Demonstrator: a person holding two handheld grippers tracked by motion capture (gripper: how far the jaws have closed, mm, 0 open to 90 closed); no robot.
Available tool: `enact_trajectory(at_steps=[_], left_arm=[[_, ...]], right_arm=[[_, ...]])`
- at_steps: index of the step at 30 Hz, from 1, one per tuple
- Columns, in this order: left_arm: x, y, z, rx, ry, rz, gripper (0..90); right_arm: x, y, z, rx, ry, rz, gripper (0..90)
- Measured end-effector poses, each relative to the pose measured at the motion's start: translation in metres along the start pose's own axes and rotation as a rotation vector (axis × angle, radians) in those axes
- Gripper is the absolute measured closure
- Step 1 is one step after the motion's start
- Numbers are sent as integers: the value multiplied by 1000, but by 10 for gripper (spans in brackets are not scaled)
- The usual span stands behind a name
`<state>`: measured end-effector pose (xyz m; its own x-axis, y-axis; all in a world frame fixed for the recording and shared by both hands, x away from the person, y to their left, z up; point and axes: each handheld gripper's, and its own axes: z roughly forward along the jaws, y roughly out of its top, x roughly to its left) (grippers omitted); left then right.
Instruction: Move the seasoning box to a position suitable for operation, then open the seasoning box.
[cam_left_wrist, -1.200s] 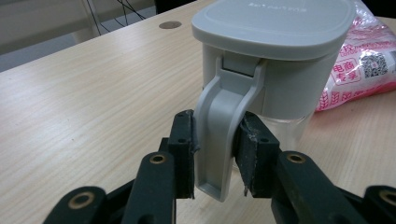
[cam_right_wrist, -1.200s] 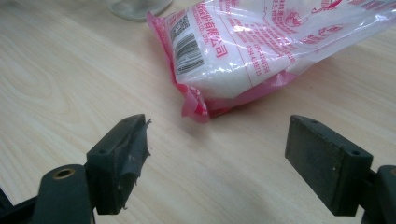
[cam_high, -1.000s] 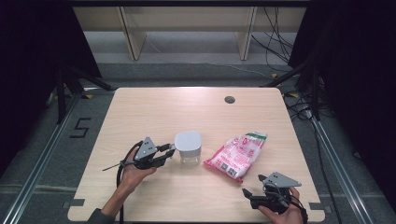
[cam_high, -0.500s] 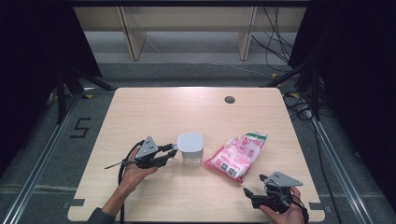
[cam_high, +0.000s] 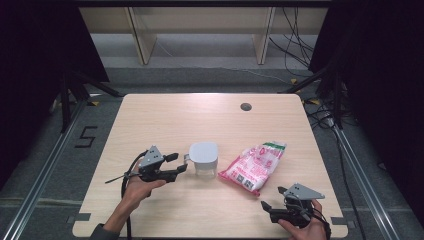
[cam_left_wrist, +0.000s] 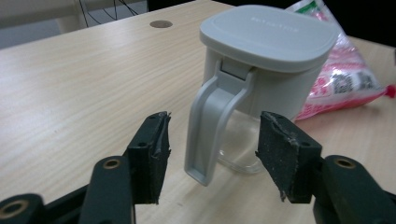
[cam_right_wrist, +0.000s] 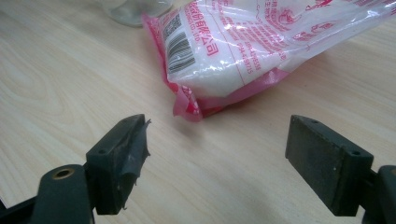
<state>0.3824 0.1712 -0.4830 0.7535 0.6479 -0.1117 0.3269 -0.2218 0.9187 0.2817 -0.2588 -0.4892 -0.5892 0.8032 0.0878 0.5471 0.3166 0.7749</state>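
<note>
Opening just now, the left gripper (cam_left_wrist: 210, 154) has spread its fingers (cam_left_wrist: 152, 156) apart, and the grey container's handle (cam_left_wrist: 212, 128) stands between them, untouched. Likely a release, or a fresh grasp being lined up. The right gripper (cam_right_wrist: 215, 163) rests with fingers wide apart, sugar bag (cam_right_wrist: 261, 51) just ahead on the counter (cam_high: 165, 120).

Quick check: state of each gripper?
Left gripper: open, jaws just opening, container handle between them, unpressed.
Right gripper: open, holding nothing.

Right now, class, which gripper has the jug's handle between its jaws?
The left gripper: the jug handle stands between its just-opened jaws, untouched. The right gripper faces the bag.
</note>
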Motion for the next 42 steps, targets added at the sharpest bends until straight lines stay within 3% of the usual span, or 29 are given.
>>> enact_trajectory(at_steps=[3, 7, 11, 14, 15, 16, 17, 18, 20, 22, 23, 24, 31, 34, 35, 36, 37, 39, 41, 42], left_arm=[[-5, 3, -6, -8, 5, 0, 397], [-12, 9, -12, -10, -21, -22, 403], [-18, 14, -14, -14, -41, -2, 402], [-19, 17, -16, -28, -36, 11, 521], [-19, 18, -16, -33, -33, 14, 562], [-19, 18, -17, -40, -26, 25, 664], [-19, 18, -18, -40, -14, 35, 664], [-20, 18, -18, -38, -10, 39, 760], [-21, 20, -19, -51, 7, 48, 791], [-21, 23, -19, -68, 18, 67, 847], [-22, 24, -19, -70, 20, 65, 866], [-22, 25, -19, -72, 14, 64, 878], [-23, 34, -12, -84, 15, 88, 890], [-21, 36, -6, -78, 15, 79, 890], [-20, 37, -4, -82, 12, 74, 890], [-17, 39, -1, -97, 14, 113, 891], [-16, 40, -1, -87, 56, 115, 891], [-20, 41, 3, -77, 11, 89, 892], [-18, 44, 6, -75, 24, 109, 892], [-18, 44, 8, -73, 13, 95, 891]], right_arm=[[0, 0, -1, 5, -12, -3, 217], [-1, 0, 0, -5, 0, -30, 216], [0, 1, -1, 5, -15, -35, 216], [-2, 0, 1, -4, 1, -43, 225], [2, 0, -1, 20, -8, 2, 230], [-1, 0, 0, 14, -12, -43, 225], [-1, 0, 0, 14, -12, -43, 225], [0, 0, 0, -1, -16, -34, 213], [-2, 1, 0, 4, -4, -43, 206], [-2, 1, 0, 0, -1, -19, 190], [-3, 2, 0, -5, -18, -45, 183], [-1, 2, 0, -13, -27, -29, 178], [6, 6, 1, -31, -5, -87, 185], [7, 7, 1, -39, -16, -96, 197], [9, 7, 1, -32, -8, -76, 212], [8, 7, 0, -36, -13, -89, 230], [8, 7, 0, -37, -12, -90, 237], [7, 8, 0, -49, -11, -113, 254], [8, 9, 1, -51, -10, -118, 255], [9, 9, 1, -47, 3, -104, 255]])
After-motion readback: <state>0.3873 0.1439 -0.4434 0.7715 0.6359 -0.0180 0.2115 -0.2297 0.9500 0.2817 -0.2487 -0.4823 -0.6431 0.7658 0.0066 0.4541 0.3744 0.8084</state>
